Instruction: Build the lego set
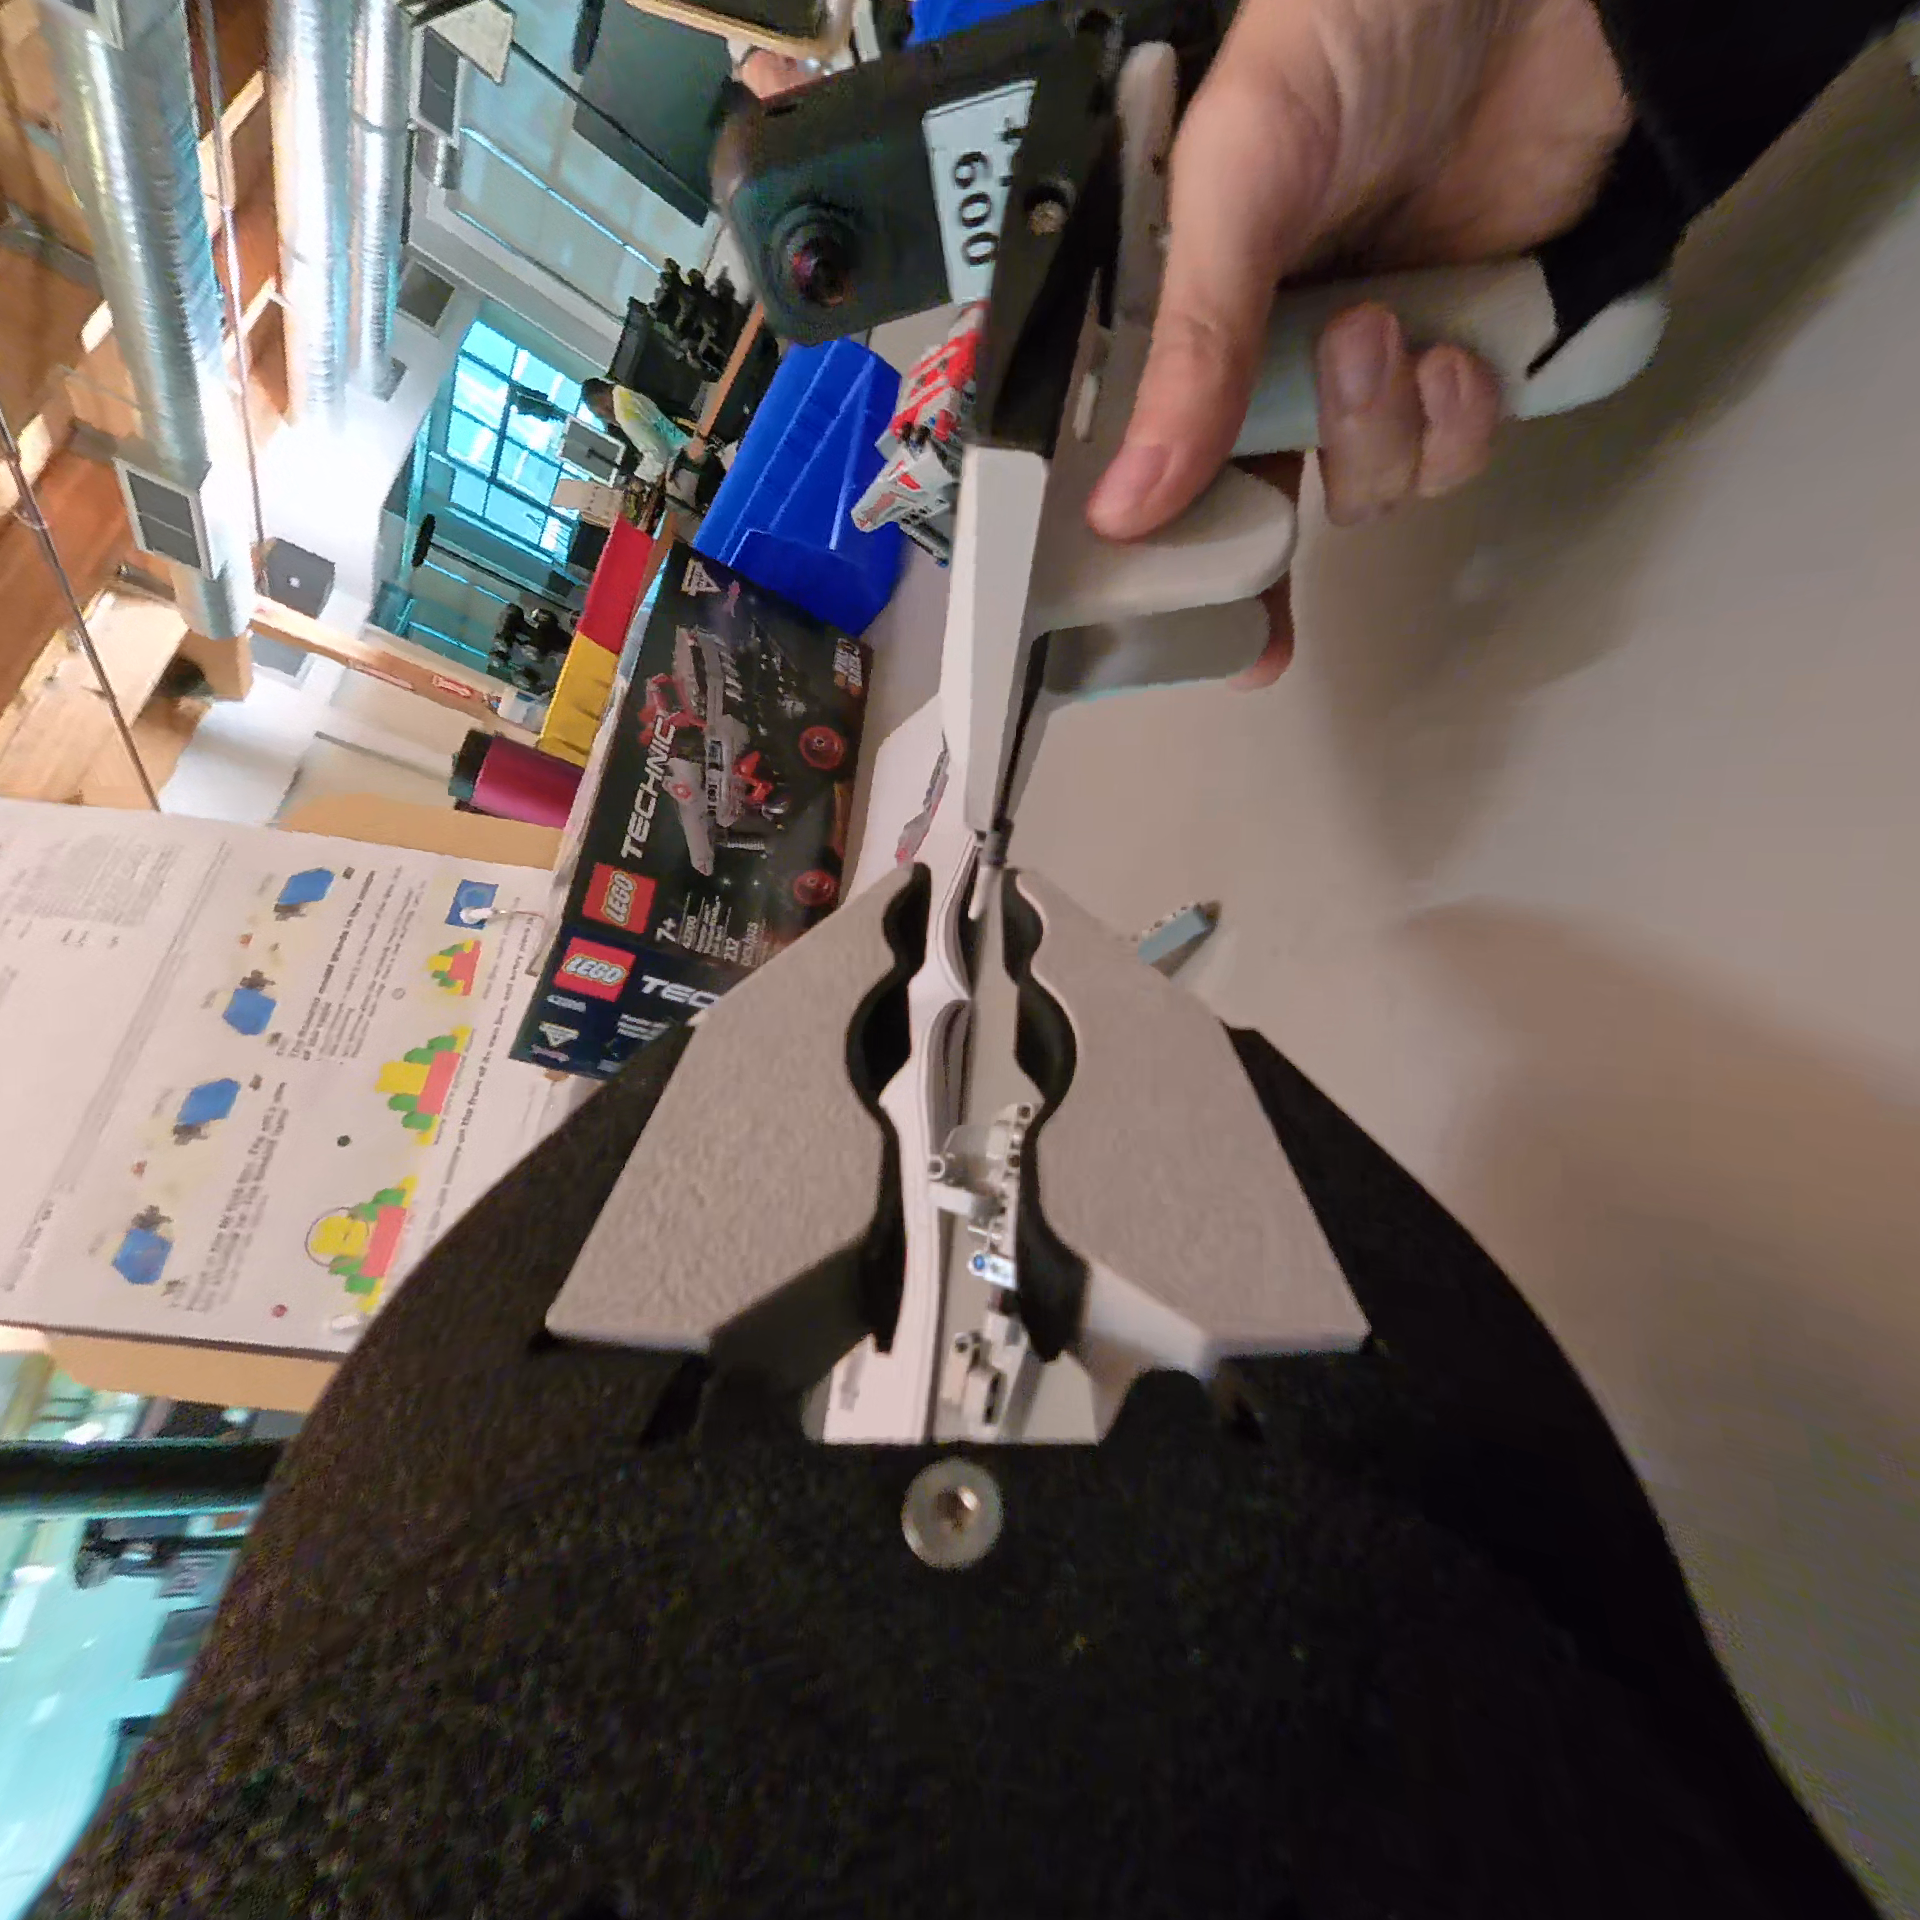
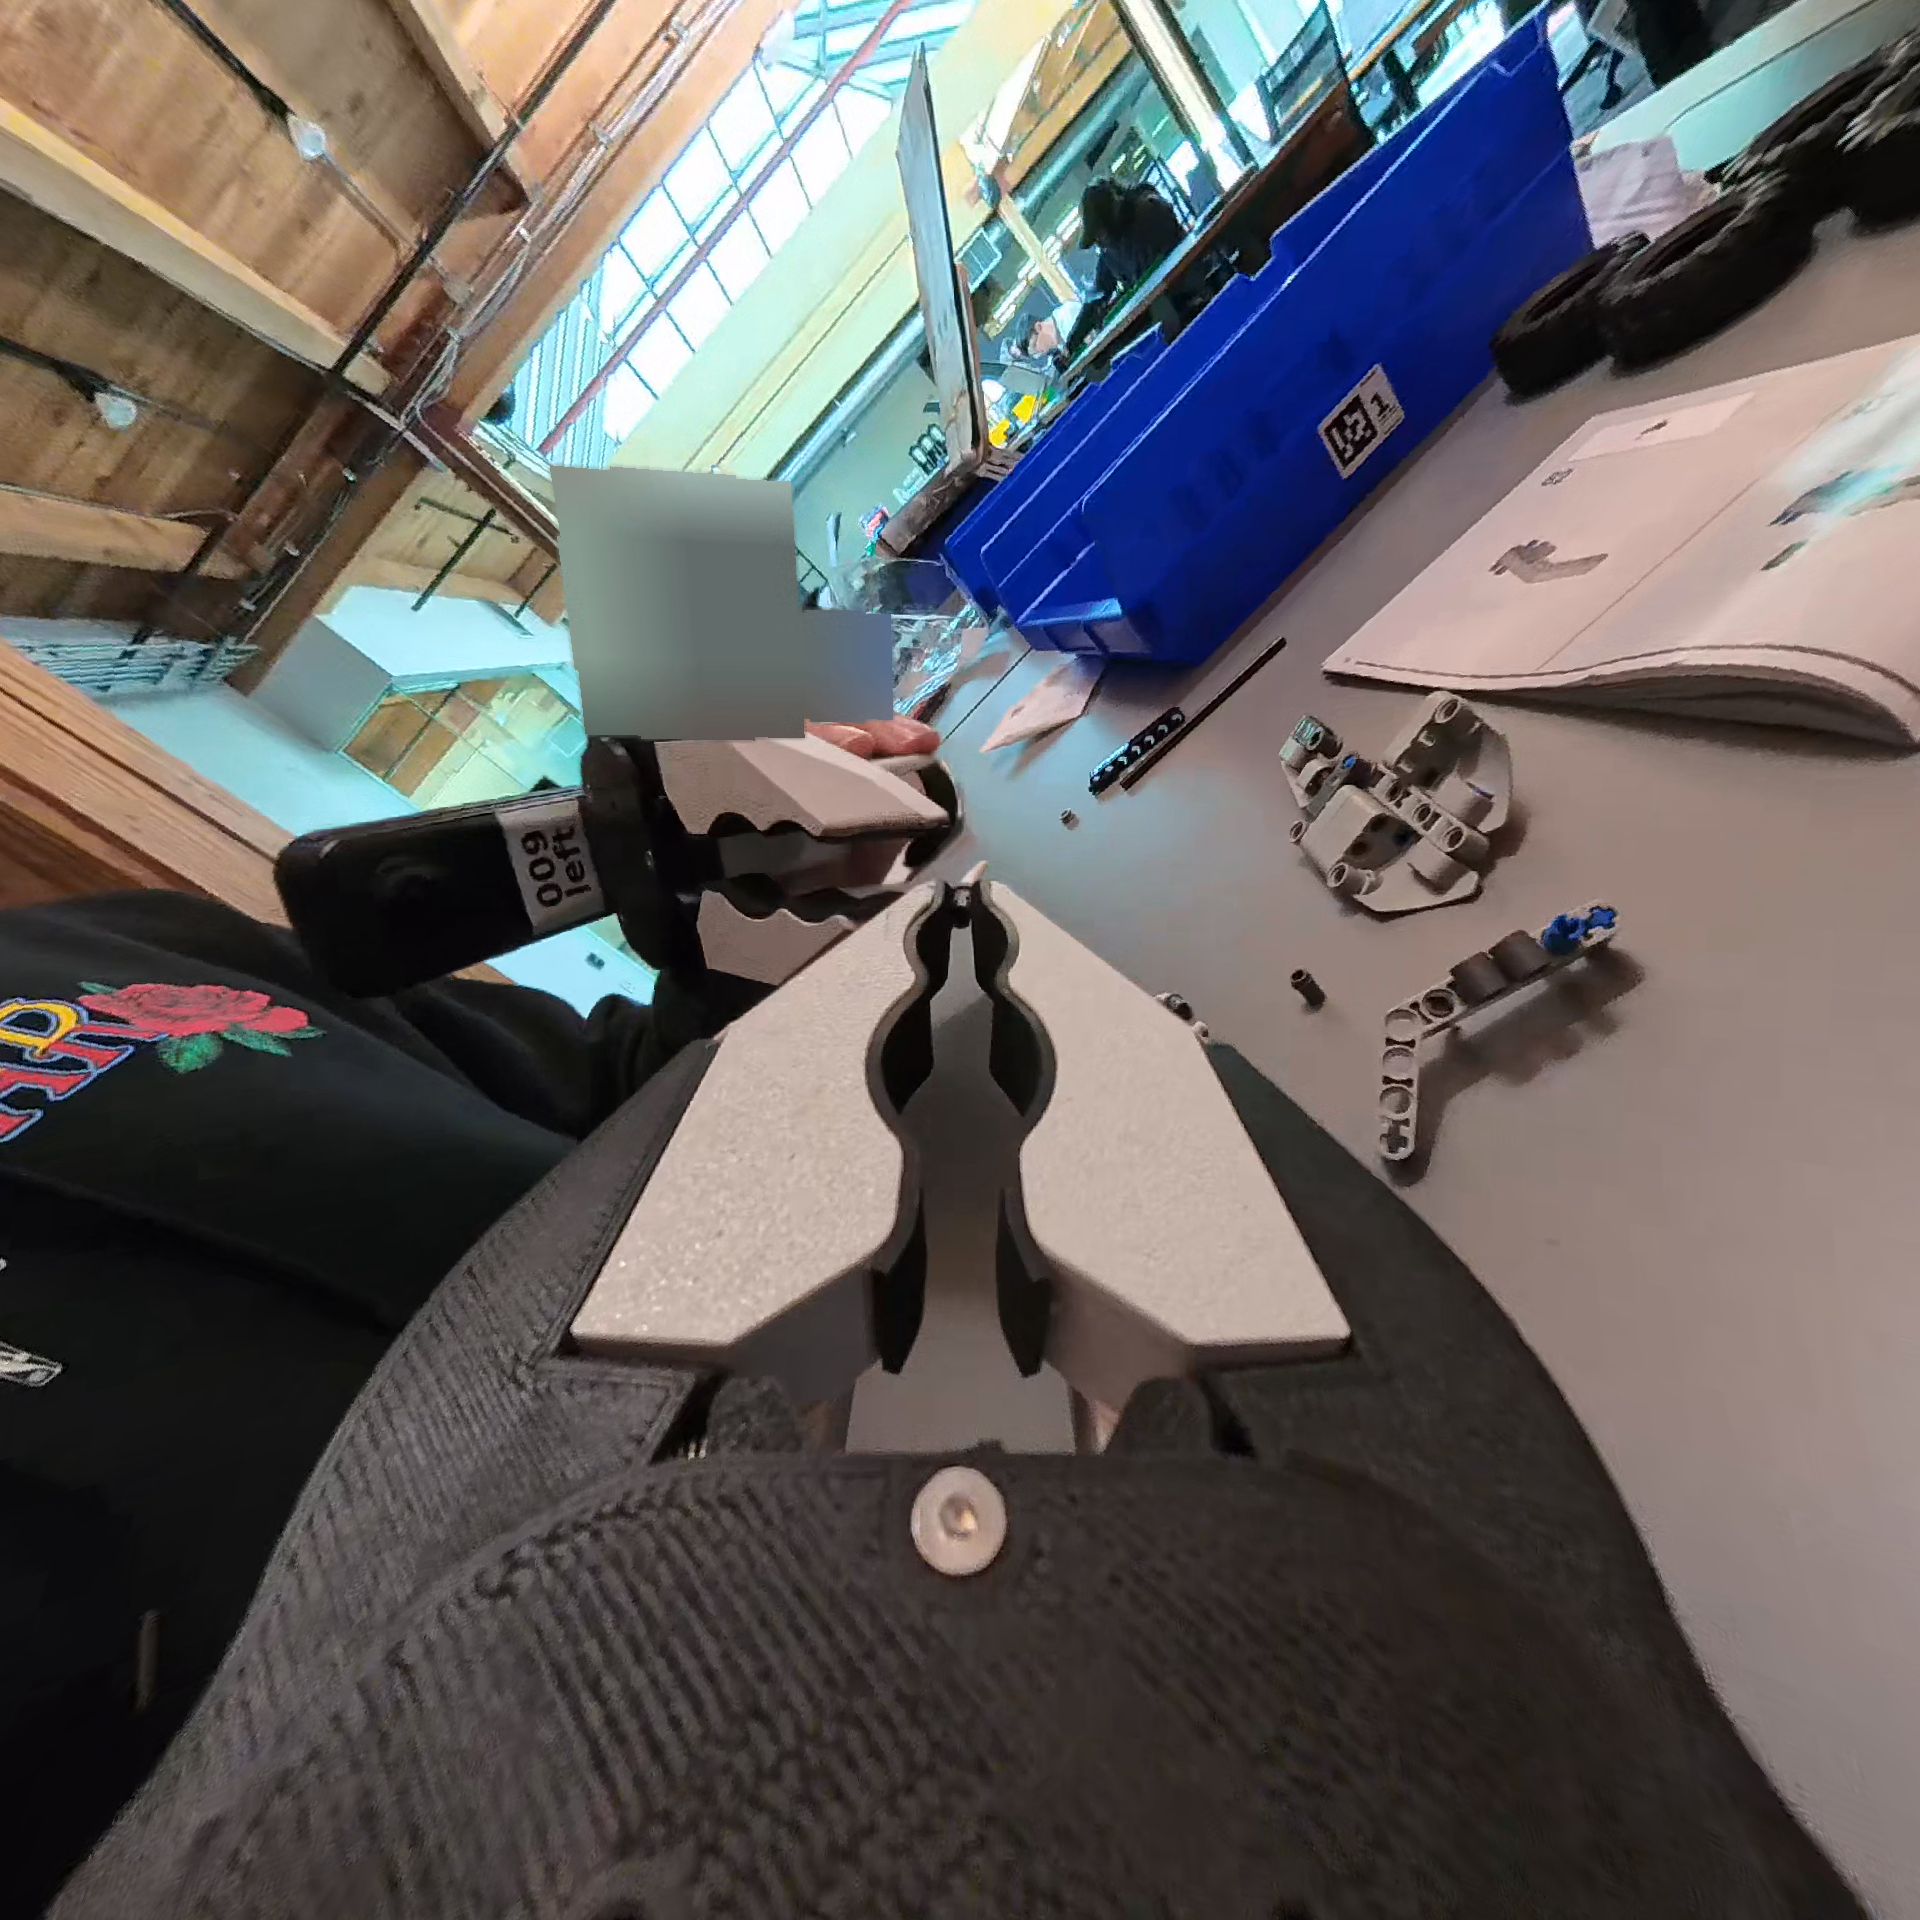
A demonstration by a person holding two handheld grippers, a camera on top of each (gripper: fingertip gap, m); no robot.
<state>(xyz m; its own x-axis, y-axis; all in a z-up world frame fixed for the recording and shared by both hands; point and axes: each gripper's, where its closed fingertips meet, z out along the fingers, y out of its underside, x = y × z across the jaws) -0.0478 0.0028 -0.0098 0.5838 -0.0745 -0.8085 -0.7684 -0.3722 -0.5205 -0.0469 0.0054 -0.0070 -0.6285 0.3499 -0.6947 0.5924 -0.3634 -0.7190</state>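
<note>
- I see a big grey table (image 2: pixel 1662 1351) with all the lego bits spread on it.
- A long blue bin (image 2: pixel 1247 468) sits at the far side of the table.
- The lego box (image 1: pixel 717 831) is dark and stands up on the table next to a sheet with colour pictures (image 1: pixel 208 1039).
- An open booklet (image 2: pixel 1662 582) lies flat just past the loose parts.
- Some black wheels (image 2: pixel 1621 301) sit in a bunch near the bin.
- My left tongs (image 1: pixel 971 883) are up off the table. Their tips are a little apart, and I see nothing pinched in them.
- My right tongs (image 2: pixel 964 899) are squeezed nearly closed. A hand (image 1: pixel 1351 208) grips their handle, and their tip points right at the tip of the left tongs.
- A grey built part (image 2: pixel 1392 810) lies on the table by the booklet. Nothing touches it.
- A bent grey bar (image 2: pixel 1455 1018) with a blue pin at one end lies just beside that part.
- A thin black stick (image 2: pixel 1195 717) lies near the bin.
- A tiny dark tube (image 2: pixel 1307 985) sits on the table by the bent bar.
- A tiny black peg (image 2: pixel 962 906) is pinched at the very tip of my right tongs.
</note>
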